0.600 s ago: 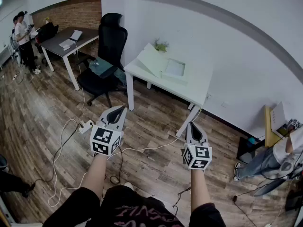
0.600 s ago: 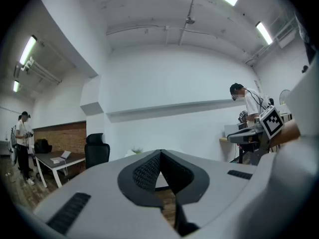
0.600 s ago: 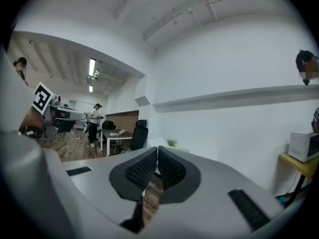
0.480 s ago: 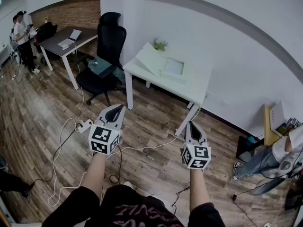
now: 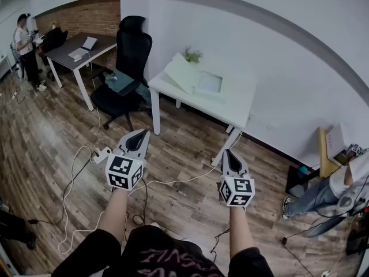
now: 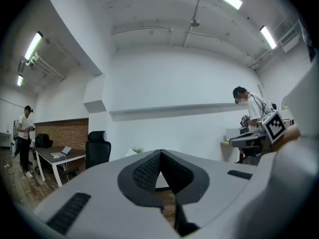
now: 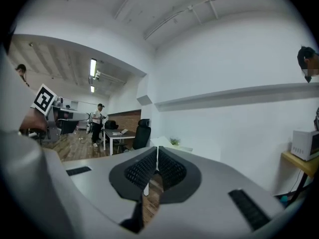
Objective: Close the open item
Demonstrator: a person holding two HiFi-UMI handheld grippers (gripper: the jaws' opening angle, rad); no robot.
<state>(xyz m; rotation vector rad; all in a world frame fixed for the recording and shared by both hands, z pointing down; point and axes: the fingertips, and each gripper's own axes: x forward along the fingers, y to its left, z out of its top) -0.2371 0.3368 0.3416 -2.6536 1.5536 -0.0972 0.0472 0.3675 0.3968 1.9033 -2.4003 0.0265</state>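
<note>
While across open floor (image 5: 184,144) from the table (image 5: 233,105), left gripper (image 5: 140,135), right gripper (image 5: 226,153), fingers (image 6: 146,173) together.

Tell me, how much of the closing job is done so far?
Nothing looks done yet: the white box on the white table has its lid tilted up. In hand: nothing; the left gripper and right gripper are shut, empty, over the wooden floor, apart from the table. Left: reach the table and push the lid down.
</note>
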